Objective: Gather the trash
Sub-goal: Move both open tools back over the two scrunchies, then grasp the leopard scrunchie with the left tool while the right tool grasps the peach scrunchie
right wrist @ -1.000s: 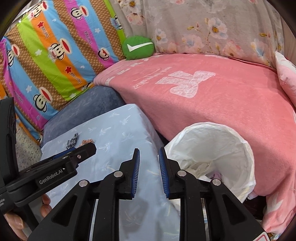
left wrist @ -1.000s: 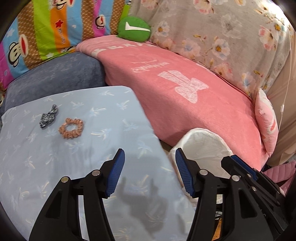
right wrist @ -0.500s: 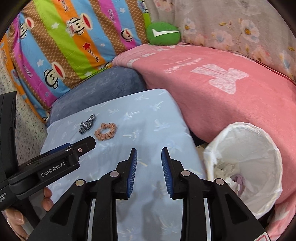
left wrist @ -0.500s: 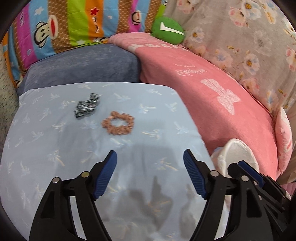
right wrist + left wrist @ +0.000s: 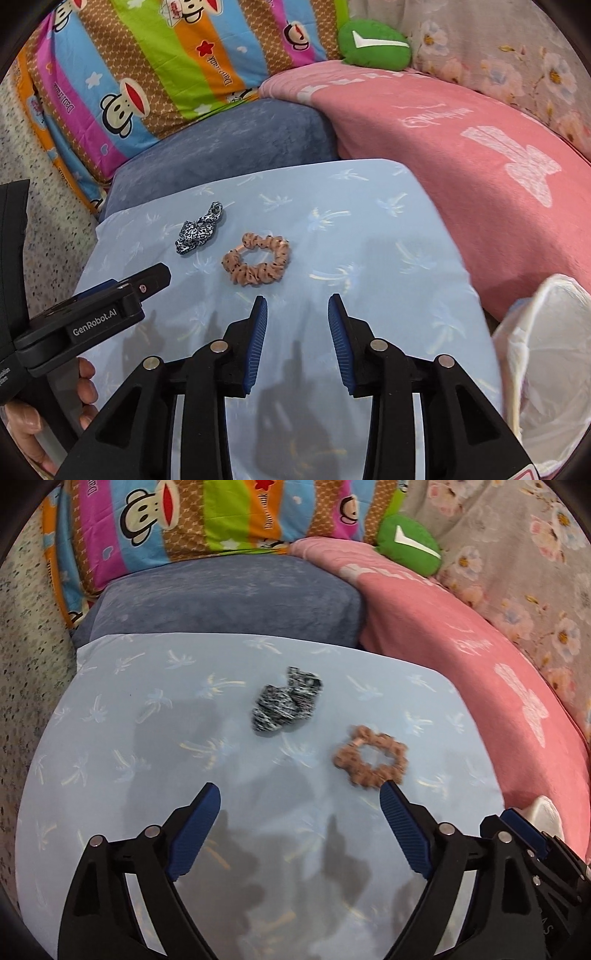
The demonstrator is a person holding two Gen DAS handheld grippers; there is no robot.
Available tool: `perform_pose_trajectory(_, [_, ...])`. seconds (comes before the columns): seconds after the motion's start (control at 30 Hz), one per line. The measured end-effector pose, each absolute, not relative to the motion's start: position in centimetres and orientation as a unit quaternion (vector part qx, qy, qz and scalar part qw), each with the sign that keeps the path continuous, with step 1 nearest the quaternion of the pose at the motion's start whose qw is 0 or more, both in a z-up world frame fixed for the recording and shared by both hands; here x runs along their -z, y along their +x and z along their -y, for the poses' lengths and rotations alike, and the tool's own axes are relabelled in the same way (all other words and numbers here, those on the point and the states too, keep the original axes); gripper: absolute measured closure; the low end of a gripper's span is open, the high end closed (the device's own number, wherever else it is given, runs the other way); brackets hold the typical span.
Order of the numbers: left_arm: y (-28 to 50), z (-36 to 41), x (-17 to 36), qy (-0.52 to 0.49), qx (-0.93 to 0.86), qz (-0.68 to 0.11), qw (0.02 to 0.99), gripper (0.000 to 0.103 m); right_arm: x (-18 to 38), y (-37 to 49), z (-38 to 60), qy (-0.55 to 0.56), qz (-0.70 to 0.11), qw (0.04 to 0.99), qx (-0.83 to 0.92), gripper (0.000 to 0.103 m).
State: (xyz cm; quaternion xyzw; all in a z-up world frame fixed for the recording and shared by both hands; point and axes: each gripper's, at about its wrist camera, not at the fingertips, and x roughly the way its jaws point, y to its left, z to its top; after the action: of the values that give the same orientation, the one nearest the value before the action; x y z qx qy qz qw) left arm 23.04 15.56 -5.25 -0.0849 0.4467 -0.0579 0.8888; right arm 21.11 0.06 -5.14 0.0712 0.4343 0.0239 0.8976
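Observation:
A black-and-white patterned scrunchie (image 5: 286, 703) (image 5: 199, 229) and a tan dotted scrunchie (image 5: 369, 762) (image 5: 256, 264) lie on a light blue table cover (image 5: 147, 738) (image 5: 369, 240). My left gripper (image 5: 299, 805) is wide open and empty, just short of both scrunchies; its right fingertip is beside the tan one. My right gripper (image 5: 297, 314) is open and empty, a little short of the tan scrunchie. The left gripper's body (image 5: 92, 314) shows at the left of the right wrist view. A white-lined trash bin (image 5: 546, 369) (image 5: 546, 812) stands at the table's right edge.
A pink blanket (image 5: 461, 129) covers the sofa on the right, and a blue-grey cushion (image 5: 221, 594) lies behind the table. A striped monkey-print cushion (image 5: 147, 74) and a green round pillow (image 5: 373, 44) sit at the back. Speckled floor (image 5: 29, 627) is on the left.
Both grippers swung left, away from the bin and toward the scrunchies, which now sit closer and more central. Both jaws opened wider, the right from nearly closed.

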Motion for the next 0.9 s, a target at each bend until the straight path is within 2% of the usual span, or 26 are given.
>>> perform_pose_trajectory(0.43, [29.9,-17.2,8.0,-0.104,0.049,-0.464,0.878,0.018,9.2,29.1,-2.0,0.075,-0.457,0.886,-0.025,0.068])
perform_pose_trajectory(0.6, [31.4,-17.0,9.0,-0.107,0.053,-0.471,0.874,0.021,10.7,30.6,-2.4,0.078,-0.468,0.88,-0.022,0.068])
perform_pose_trajectory(0.77, [32.0,-16.7,9.9,-0.11,0.068,-0.482,0.867,0.045,11.9,31.0,-2.5,0.08,-0.477,0.875,-0.023,0.068])
perform_pose_trajectory(0.9, [31.8,-16.2,10.4,-0.104,0.079,-0.489,0.863,0.065,12.5,30.5,-2.5,0.08,-0.478,0.875,-0.019,0.076])
